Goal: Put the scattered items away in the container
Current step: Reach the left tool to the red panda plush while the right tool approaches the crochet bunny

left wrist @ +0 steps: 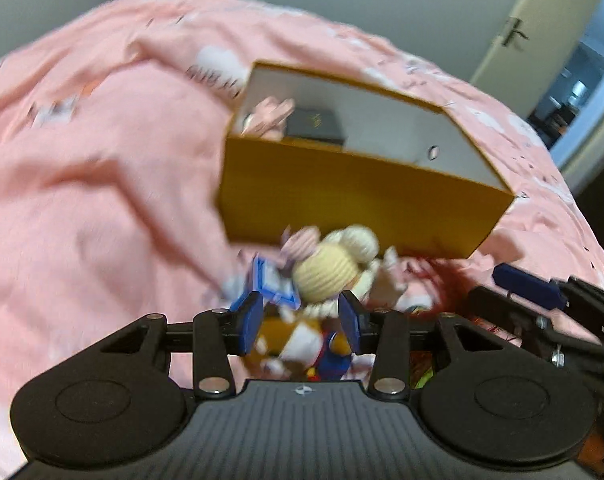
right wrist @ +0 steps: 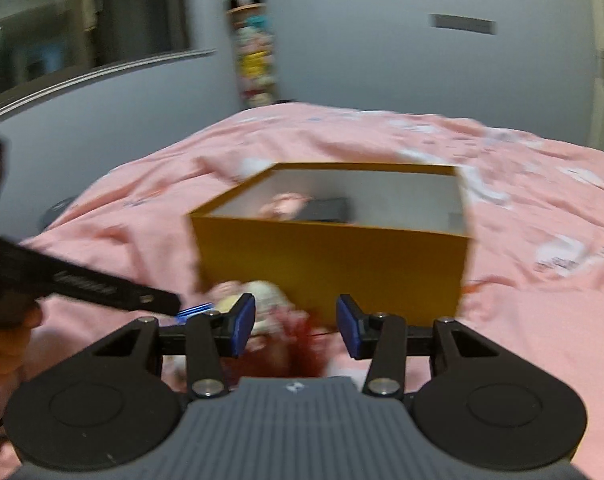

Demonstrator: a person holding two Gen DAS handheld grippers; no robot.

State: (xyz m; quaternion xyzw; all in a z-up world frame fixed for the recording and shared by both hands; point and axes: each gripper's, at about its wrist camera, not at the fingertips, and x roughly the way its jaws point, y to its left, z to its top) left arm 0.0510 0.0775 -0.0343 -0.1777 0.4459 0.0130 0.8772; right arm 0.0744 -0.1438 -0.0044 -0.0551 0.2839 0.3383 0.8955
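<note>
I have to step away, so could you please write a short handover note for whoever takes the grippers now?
Left gripper: open, jaws around a pile of small toys, not closed on any.
Right gripper: open, empty, above a red fuzzy toy.
Yellow box sits on the pink bedspread, just behind the pile.
Done: a pink toy and a black case are in the box.
Left: the pile in front.

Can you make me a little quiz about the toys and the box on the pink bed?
1. True or false: the yellow box is empty.
2. What lies between the left tongs: A) crochet doll, B) a spoon, C) a shoe?
3. Fill in: the bed cover is ____.

Key: 1. False; a black case and a pink toy are inside. 2. A. 3. Pink.
</note>
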